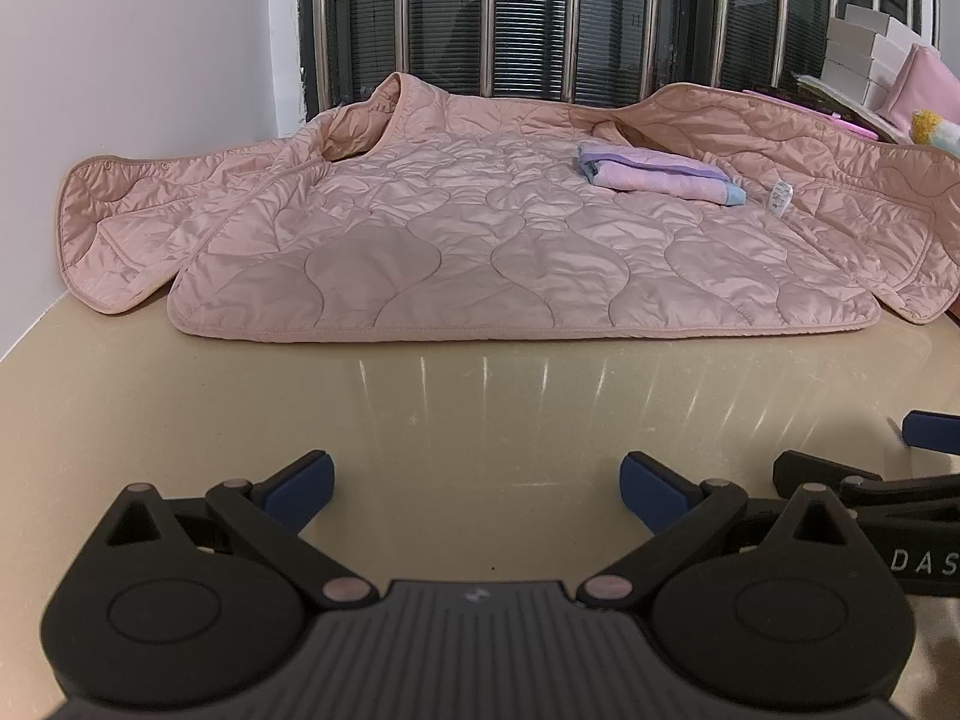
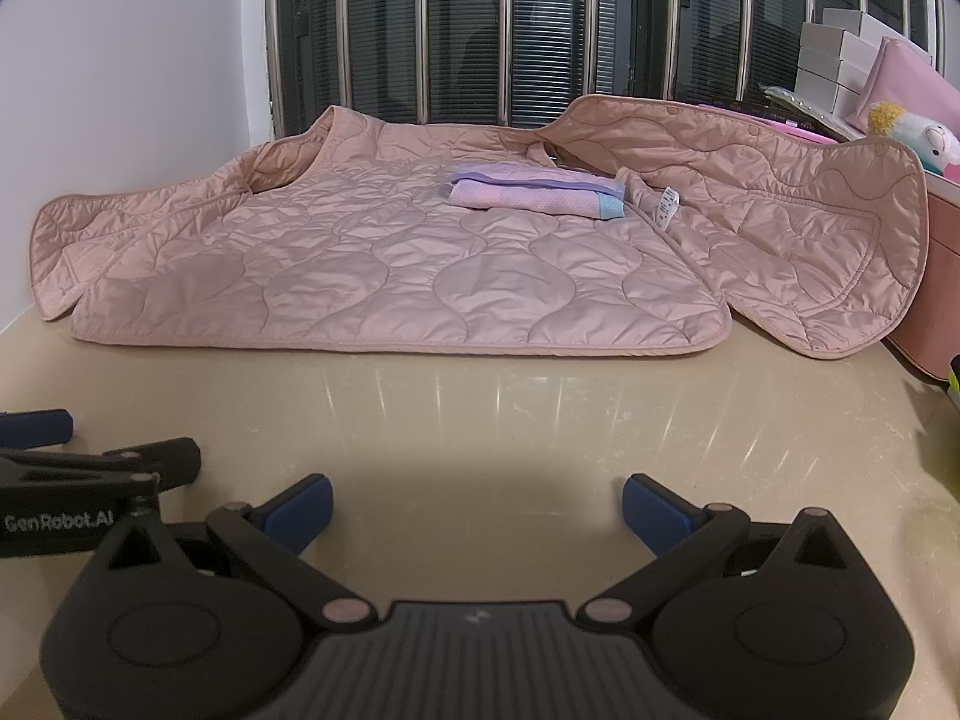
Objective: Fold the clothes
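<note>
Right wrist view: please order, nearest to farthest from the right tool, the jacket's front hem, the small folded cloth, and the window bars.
1. Jacket's front hem, straight ahead of the right tool on the table.
2. Small folded cloth, on the jacket, centre-right.
3. Window bars, behind everything.

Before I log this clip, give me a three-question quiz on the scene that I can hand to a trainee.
1. True or false: the left gripper is shut on the quilted pink jacket.
2. What lies on the jacket: A) a small folded lilac-and-pink garment, B) a book, C) nothing?
3. Fill in: the jacket lies spread open on the beige ____.

Key: 1 false, both the left gripper and the right gripper are open and hold nothing; 2 A; 3 table.
</note>
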Available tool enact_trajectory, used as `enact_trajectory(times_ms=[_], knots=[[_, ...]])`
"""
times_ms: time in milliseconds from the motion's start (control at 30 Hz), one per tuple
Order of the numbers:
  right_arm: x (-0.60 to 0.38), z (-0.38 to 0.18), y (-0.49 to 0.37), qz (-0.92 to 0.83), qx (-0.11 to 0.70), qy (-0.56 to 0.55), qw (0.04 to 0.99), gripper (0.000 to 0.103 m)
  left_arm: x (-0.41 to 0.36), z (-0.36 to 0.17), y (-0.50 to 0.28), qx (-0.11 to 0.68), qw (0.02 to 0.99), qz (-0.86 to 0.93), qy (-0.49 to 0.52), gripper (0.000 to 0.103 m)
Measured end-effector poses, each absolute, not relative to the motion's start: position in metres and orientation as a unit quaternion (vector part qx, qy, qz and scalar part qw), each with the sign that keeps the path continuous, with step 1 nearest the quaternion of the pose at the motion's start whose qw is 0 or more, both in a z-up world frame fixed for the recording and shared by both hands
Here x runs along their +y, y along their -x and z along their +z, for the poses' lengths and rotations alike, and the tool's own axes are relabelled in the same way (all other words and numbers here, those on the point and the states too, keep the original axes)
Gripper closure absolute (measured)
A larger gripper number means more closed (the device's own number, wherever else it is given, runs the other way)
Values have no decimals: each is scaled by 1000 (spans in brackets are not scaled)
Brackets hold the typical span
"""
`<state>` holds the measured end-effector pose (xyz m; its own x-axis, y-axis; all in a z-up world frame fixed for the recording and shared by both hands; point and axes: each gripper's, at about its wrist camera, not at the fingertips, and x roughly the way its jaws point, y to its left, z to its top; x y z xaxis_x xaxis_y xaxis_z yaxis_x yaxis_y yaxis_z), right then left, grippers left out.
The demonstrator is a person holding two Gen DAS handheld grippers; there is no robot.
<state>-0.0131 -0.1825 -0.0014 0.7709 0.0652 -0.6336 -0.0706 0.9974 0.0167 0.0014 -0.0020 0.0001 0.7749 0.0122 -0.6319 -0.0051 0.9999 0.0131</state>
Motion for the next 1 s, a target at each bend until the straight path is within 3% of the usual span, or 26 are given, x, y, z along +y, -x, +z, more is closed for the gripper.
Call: enact_trajectory(times_ms=[1000], knots=[[-181, -1, 15, 46, 333, 15, 942, 0, -8, 9, 5, 320, 947, 3, -15, 0]])
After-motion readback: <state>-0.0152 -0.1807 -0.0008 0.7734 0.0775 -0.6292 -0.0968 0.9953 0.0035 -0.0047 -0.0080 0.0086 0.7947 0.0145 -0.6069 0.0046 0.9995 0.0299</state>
